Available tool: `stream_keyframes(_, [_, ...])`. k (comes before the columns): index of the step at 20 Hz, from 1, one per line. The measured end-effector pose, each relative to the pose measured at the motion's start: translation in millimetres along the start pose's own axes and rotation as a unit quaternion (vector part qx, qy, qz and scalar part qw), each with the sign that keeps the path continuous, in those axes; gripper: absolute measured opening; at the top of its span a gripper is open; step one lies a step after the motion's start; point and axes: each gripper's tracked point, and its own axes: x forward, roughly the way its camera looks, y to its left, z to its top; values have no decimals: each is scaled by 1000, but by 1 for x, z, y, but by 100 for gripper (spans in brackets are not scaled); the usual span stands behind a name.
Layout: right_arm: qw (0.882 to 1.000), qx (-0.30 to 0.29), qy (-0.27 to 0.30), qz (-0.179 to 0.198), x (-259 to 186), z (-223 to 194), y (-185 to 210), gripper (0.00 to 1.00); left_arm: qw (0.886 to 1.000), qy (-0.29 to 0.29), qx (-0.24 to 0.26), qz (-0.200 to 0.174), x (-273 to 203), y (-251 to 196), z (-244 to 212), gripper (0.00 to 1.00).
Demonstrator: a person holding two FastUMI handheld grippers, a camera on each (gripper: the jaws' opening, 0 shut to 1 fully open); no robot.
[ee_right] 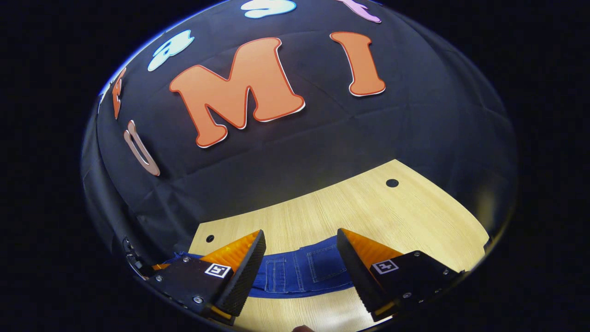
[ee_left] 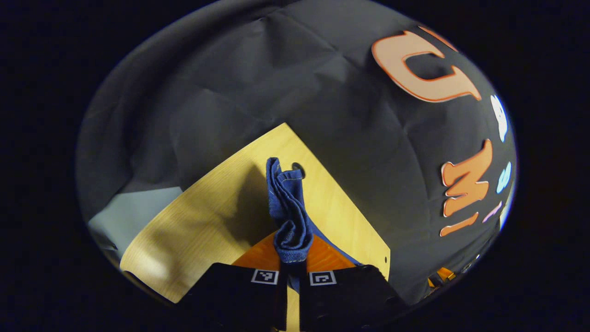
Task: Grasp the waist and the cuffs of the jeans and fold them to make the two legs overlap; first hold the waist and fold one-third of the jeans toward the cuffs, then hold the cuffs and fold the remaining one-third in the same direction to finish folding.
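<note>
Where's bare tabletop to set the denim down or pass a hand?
Left gripper view: bare wood left of the jeans bunched in the left tongs, out to the table edge. Right gripper view: open wood beyond the jeans waist, up to the wall. It is crowded between the right tongs.

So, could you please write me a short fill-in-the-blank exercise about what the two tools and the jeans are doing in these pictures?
1. The left tool is shut on a bunched fold of the ____.
2. The right tool is ____, with nothing between its fingers.
3. The jeans lie on a wooden ____.
4. In the right gripper view, a back ____ shows on the jeans.

Missing words: jeans; open; table; pocket
</note>
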Motion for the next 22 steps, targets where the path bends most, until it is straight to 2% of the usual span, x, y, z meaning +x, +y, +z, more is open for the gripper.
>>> stream_keyframes(6, [1000, -5, 5, 27, 6, 7, -4, 96, 997, -26, 67, -40, -31, -73, 4, 10])
stream_keyframes(11, [999, -16, 2, 33, 6, 15, -16, 96, 988, -32, 124, -92, -42, -172, -7, 10])
stream_keyframes(22, [998, -41, -11, 46, 2, 28, -50, 97, 966, 2, 212, -145, -28, -308, -81, 10])
